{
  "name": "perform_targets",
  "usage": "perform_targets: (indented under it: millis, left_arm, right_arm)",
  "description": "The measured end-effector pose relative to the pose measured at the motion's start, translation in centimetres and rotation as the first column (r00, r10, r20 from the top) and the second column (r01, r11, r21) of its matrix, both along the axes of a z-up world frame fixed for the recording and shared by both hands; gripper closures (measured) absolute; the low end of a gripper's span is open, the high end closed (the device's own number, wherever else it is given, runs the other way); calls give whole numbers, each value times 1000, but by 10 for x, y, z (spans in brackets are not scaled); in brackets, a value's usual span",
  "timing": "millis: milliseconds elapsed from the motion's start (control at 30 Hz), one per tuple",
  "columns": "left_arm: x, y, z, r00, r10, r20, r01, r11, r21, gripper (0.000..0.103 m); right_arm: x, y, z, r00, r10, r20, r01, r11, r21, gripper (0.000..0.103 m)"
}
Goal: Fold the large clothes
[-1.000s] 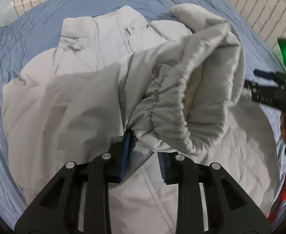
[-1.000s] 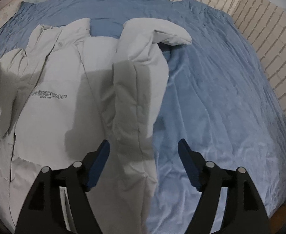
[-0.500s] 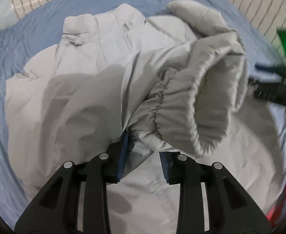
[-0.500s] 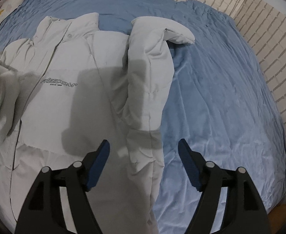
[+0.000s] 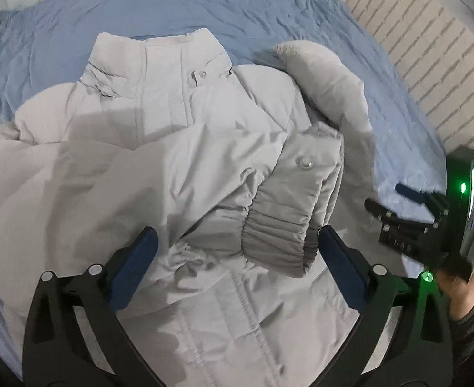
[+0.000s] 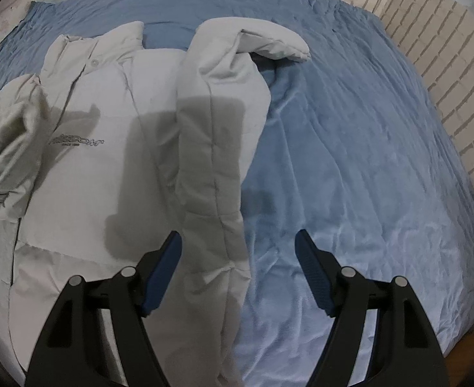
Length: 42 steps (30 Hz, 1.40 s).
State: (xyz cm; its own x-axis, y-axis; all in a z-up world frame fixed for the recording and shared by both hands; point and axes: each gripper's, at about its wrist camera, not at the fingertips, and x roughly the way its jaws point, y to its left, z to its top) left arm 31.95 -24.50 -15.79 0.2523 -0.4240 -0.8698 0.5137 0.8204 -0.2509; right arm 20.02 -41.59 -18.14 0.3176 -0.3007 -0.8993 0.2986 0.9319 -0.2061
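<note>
Left gripper (image 5: 237, 258) opening wide over jacket cuff (image 5: 278, 235), right gripper (image 6: 238, 267) open, empty, above sleeve (image 6: 214, 148)

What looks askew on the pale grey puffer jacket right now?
The far sleeve tip of the pale grey puffer jacket kinks sideways onto the blue bedsheet. The other sleeve's elastic cuff lies bunched between the opening left gripper pads, untouched.
</note>
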Motion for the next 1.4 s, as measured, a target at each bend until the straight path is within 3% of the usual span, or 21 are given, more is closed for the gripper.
perform_targets:
  millis: [133,267,433,700,833,967,1167,1200,1233,1267,1300,1333,1400]
  left_arm:
    - [-19,26,16,990,-20,138,4,994,110,3]
    - [-25,59,28,970,15,242,-67,976,207,3]
    - [-15,110,34,961,94,259,-150,967,205,3]
    - [10,173,1,946,140,293,-240,909,339,3]
    - [17,183,-12,939,166,303,-272,896,352,3]
    - [21,191,-14,934,205,292,-295,905,307,3]
    - [13,205,-8,924,205,324,-310,897,315,3]
    - [14,205,-6,923,211,323,-314,898,310,3]
    - [15,208,-4,921,222,320,-321,898,300,3]
    - [17,210,-2,920,230,317,-326,899,294,3]
    - [18,213,1,919,238,315,-332,898,288,3]
    - [21,214,2,917,248,312,-338,898,281,3]
    - [26,218,7,914,271,303,-354,897,264,3]
  right_arm:
    - [0,3,3,1000,-1,17,0,1000,14,30]
    - [3,17,6,999,30,25,-30,1000,2,30]
    - [9,39,9,997,68,25,-67,998,-18,30]
    - [2,54,34,995,91,48,-89,995,-35,30]
    - [-1,59,56,991,82,105,-88,994,58,30]
    - [12,75,66,985,95,144,-122,974,192,30]
    - [43,85,21,996,31,83,-61,916,397,32]
    - [46,84,15,997,15,79,-49,894,445,35]
    - [51,82,7,997,6,81,-47,858,512,54]
    - [53,83,4,996,4,91,-52,838,544,87]
    - [57,85,4,996,8,93,-56,845,531,96]
    - [63,89,5,996,23,86,-62,874,482,96]
    - [70,93,5,994,59,87,-91,891,444,97]
